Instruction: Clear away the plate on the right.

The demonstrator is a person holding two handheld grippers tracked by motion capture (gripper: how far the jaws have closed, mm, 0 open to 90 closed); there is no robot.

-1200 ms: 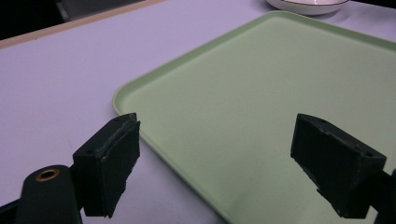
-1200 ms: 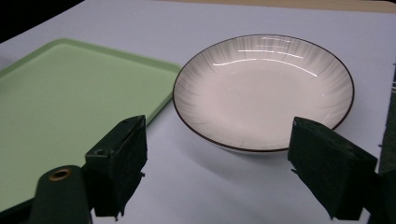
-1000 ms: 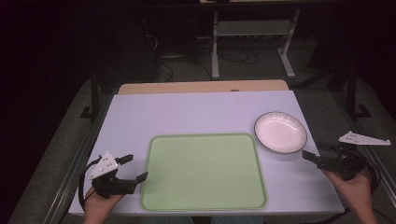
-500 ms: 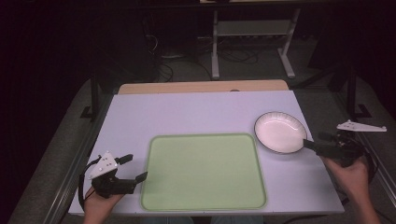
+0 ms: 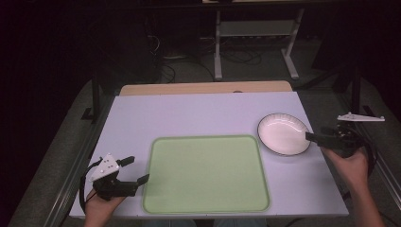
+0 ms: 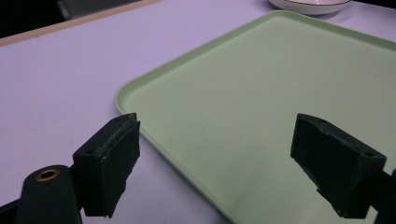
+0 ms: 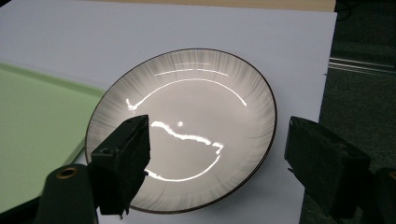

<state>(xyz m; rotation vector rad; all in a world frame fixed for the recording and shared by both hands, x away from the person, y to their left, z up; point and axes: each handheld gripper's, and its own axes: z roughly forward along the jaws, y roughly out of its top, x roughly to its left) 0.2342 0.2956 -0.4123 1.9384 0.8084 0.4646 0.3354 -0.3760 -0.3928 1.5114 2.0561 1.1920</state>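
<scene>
A white plate with a dark rim (image 5: 283,134) (image 7: 196,93) lies on the table's right side, just off the far right corner of a light green tray (image 5: 205,175) (image 7: 37,121). My right gripper (image 5: 311,137) (image 7: 219,127) hovers at the plate's right rim, open, its jaws spread over the plate's near half. My left gripper (image 5: 137,169) (image 6: 219,128) rests at the front left, open, its jaws either side of the tray's (image 6: 280,93) near left corner and holding nothing. The plate's edge (image 6: 308,4) shows at the top of the left gripper view.
The white tabletop (image 5: 189,113) has a wooden strip (image 5: 203,88) along its far edge. Its right edge (image 7: 327,70) runs close beside the plate, with dark floor beyond. A metal stand (image 5: 255,42) is on the floor behind the table.
My right gripper has moved left and forward, from the table's right edge to the plate's rim. The left gripper, tray and plate have stayed put.
</scene>
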